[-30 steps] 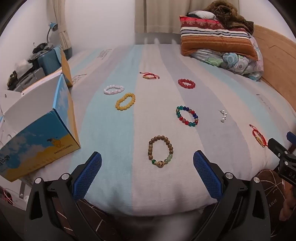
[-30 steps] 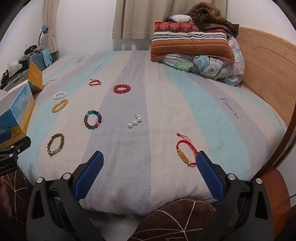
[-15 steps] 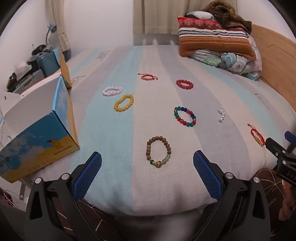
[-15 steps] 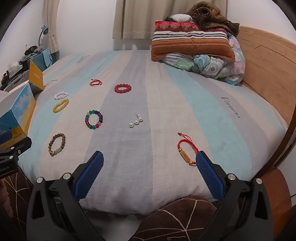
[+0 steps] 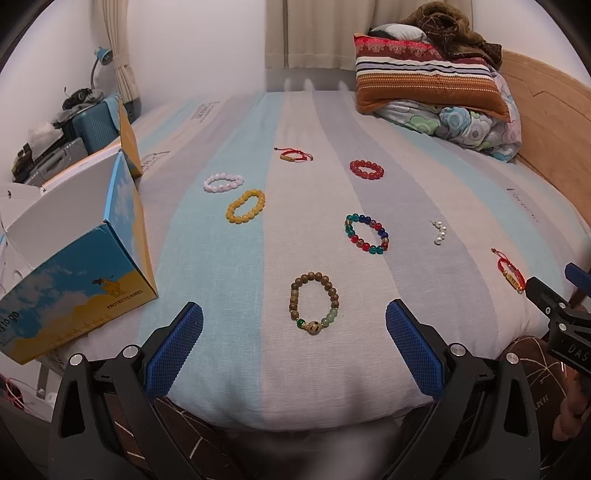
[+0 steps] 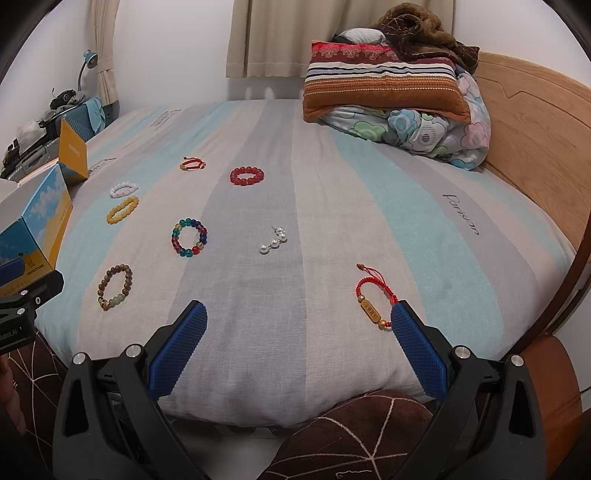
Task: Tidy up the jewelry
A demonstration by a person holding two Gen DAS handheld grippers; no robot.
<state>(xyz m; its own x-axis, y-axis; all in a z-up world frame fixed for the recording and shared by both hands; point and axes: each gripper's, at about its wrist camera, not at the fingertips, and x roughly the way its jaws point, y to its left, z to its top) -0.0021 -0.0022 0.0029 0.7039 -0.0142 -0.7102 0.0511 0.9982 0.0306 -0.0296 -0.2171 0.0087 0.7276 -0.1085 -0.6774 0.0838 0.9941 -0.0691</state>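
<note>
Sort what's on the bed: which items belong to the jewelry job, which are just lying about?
Job:
brown bead bracelet
multicolor bracelet
yellow bracelet
white bracelet
red bead bracelet
pearl piece
near red cord bracelet
far red cord bracelet
open box, probably

Lying about:
striped pillow
floral quilt
brown blanket

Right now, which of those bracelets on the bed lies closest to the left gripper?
The brown wooden-bead bracelet with green beads and a gold charm. It lies directly between the left gripper's open fingers; the rest sit farther up the striped bedsheet.

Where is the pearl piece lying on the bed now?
The pearl piece lies mid-bed in the right wrist view, between the multicolored bracelet on its left and the red cord bracelet nearer right.
</note>
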